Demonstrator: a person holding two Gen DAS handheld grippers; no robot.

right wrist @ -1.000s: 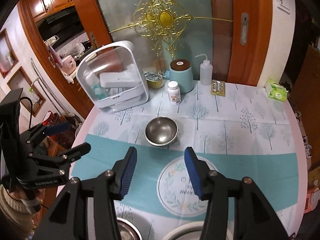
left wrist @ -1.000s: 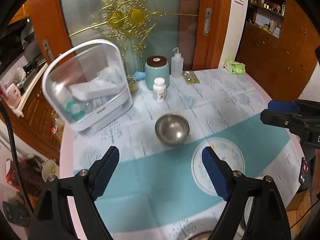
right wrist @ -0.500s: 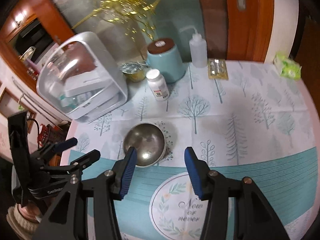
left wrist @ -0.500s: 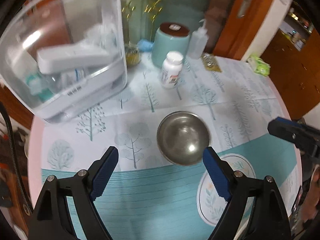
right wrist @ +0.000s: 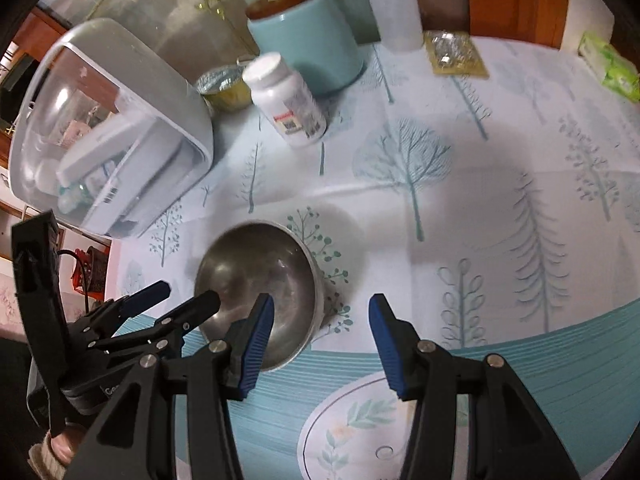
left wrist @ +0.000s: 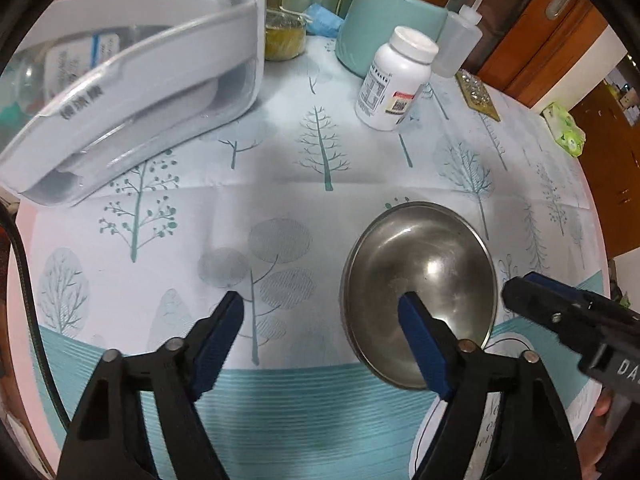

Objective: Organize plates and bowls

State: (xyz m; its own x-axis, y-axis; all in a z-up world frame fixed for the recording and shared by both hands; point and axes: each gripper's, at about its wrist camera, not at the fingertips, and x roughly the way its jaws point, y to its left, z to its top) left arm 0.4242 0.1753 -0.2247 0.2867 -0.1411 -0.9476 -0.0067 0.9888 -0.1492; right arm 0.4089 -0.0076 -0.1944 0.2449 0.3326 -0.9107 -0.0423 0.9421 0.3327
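A steel bowl point(left wrist: 420, 276) stands upright on the tree-print tablecloth; it also shows in the right wrist view point(right wrist: 260, 276). A white plate point(right wrist: 360, 432) with a leaf pattern lies just in front of it, partly seen in the left wrist view point(left wrist: 500, 420). My left gripper point(left wrist: 320, 320) is open, its right finger over the bowl's left rim and its left finger over the cloth. My right gripper point(right wrist: 320, 320) is open, its left finger over the bowl's right rim and its right finger beyond the bowl. Both grippers are empty.
A clear-lidded white box point(left wrist: 120, 80) stands at the left. A white pill bottle point(left wrist: 396, 84), a teal canister point(left wrist: 388, 16), a squeeze bottle point(left wrist: 460, 40), a blister pack point(left wrist: 476, 96) and a small foil cup point(right wrist: 224, 84) stand behind the bowl. A green packet point(left wrist: 564, 132) lies far right.
Both grippers have moved forward and down toward the steel bowl, which now fills more of each view. The jaws stay open. The bowl and plate have not moved.
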